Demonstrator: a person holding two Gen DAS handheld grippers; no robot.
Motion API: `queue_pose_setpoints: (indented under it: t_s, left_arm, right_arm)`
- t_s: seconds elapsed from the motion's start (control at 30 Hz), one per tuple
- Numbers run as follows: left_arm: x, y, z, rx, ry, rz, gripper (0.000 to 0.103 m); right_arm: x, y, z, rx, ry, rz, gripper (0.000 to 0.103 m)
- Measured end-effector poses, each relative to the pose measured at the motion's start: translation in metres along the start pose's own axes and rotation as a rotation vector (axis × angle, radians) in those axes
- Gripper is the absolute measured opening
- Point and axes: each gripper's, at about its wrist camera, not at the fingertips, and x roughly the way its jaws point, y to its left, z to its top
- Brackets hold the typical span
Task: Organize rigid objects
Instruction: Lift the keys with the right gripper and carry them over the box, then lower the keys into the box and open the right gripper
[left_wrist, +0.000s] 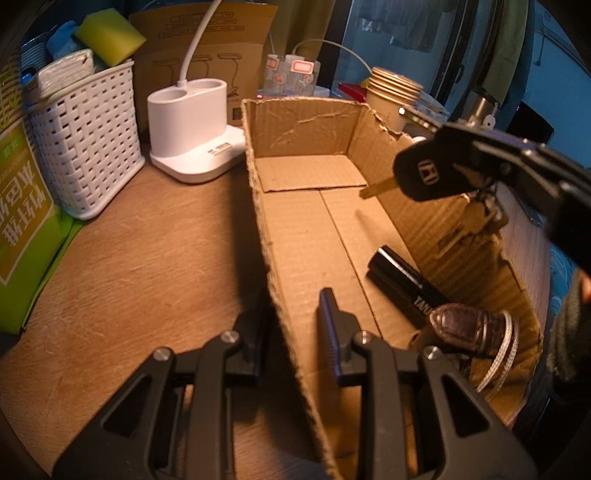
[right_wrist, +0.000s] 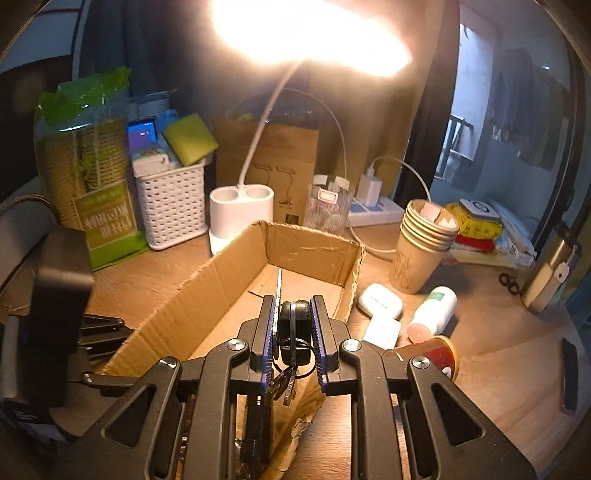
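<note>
Left wrist view: we are partway through filling the cardboard box (left_wrist: 314, 236).

From the left, our left tool (left_wrist: 291, 332) is clamped on the box's near wall, steadying it. Inside already lie a black tube (left_wrist: 402, 284) and a brown leather piece (left_wrist: 469, 326). Our right tool (right_wrist: 293, 328) is clamped on the car key (left_wrist: 428, 173), which hangs between its fingers above the box floor. Right of the box, an earbud case (right_wrist: 380, 304) and a white bottle (right_wrist: 436, 308) wait on the table (right_wrist: 498, 332).
</note>
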Motion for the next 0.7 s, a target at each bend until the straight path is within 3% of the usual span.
queue_pose_setpoints:
  t_s: [0.7]
  left_arm:
    - [0.000, -0.001, 0.000, -0.001, 0.000, -0.001, 0.027]
  right_arm:
    - [0.013, 0.001, -0.024, -0.017, 0.097, 0.006, 0.020]
